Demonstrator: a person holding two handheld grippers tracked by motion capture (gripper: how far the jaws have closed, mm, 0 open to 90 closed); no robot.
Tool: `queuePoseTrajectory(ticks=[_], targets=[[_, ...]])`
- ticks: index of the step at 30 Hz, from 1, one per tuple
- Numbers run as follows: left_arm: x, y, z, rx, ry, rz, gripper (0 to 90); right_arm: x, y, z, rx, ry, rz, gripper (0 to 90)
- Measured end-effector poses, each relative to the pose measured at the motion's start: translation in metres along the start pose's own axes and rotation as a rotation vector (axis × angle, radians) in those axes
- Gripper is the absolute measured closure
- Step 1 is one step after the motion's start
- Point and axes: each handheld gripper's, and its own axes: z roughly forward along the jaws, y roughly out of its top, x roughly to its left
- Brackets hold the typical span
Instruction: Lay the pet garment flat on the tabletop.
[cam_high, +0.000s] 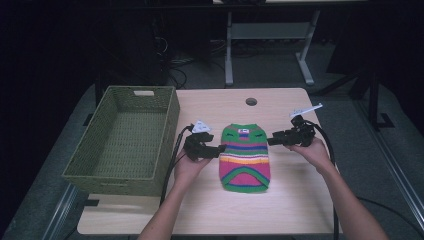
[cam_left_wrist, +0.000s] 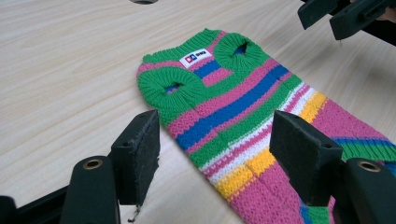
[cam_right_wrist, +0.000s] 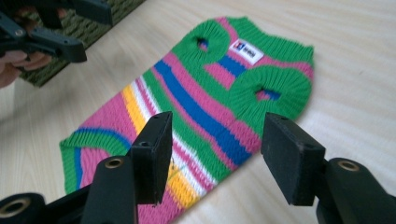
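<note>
**Striped sweater laid flat, basket still empty**

At the left the green woven basket (cam_high: 125, 140) holds nothing. The left gripper (cam_high: 221, 149), jaws apart, sits at the small striped knit sweater's (cam_high: 245, 157) left edge. The sweater lies spread on the tabletop (cam_high: 210, 107). The right gripper (cam_high: 270, 141), also apart, flanks it. Folding and stowing likely remain.

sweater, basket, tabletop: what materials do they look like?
Sweater: knitted yarn, likely acrylic or wool; ribbed stitches show, matte. Basket: woven green fibre, maybe paper cord or wicker; weave visible. Tabletop: pale wood-grain laminate, probably; smooth, slight sheen.
</note>
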Motion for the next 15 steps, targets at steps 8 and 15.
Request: queuePoseTrajectory(ticks=[8, 15], targets=[[-0.008, -0.008, -0.006, 0.004, -0.008, 0.012, 31.8, 0.006, -0.012, -0.005, 0.019, 0.003, -0.018, 39.9], [-0.014, -0.015, -0.01, 0.043, -0.008, 0.048, 30.7, 0.014, -0.025, -0.012, 0.025, 0.002, -0.028, 38.8]])
